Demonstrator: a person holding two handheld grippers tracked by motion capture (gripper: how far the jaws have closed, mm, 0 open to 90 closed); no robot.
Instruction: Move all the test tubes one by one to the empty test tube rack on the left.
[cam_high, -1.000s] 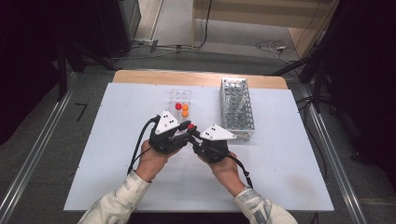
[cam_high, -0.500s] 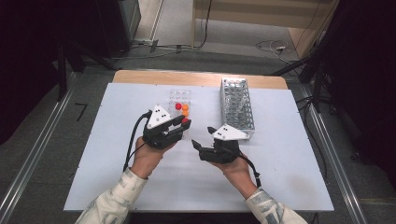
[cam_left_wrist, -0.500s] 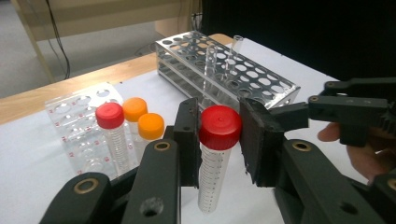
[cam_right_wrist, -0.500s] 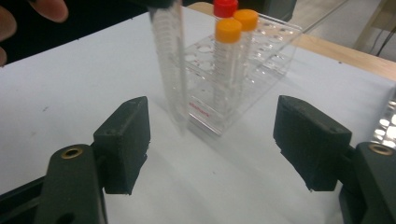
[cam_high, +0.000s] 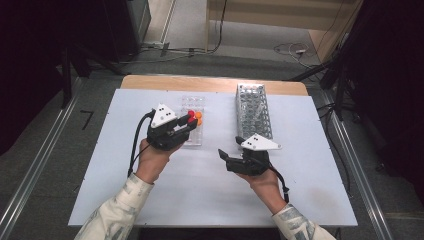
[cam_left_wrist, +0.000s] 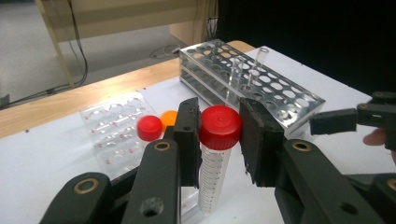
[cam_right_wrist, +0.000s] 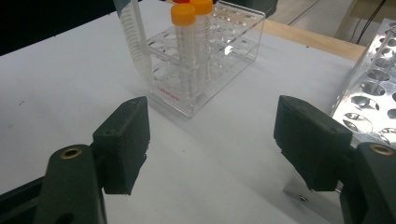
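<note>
So the left tongs (cam_left_wrist: 218, 140) are clamped on a red-capped tube (cam_left_wrist: 215, 154), gripping it just under the cap, and the tube hangs upright between the pads, lifted off the surface (cam_high: 125, 200) right next to the clear plastic rack (cam_right_wrist: 205, 60). In the high view the left tongs (cam_high: 189, 122) sit over that rack's near end. The right tongs (cam_right_wrist: 212, 144) are spread wide with nothing between the pads; their jaws have just been opening, and they hover over bare surface a little way off from the left ones, pointing toward the clear rack. From the high view the right tongs (cam_high: 223, 155) sit just in front of the near end of the metal rack (cam_high: 254, 110). Two orange-capped tubes (cam_right_wrist: 184, 46) stand upright in the clear rack, and another red cap (cam_left_wrist: 149, 128) shows in it too. The metal rack lies lengthwise to the right of the clear one, holding a couple of uncapped glass tubes (cam_left_wrist: 254, 70) near its far end.
</note>
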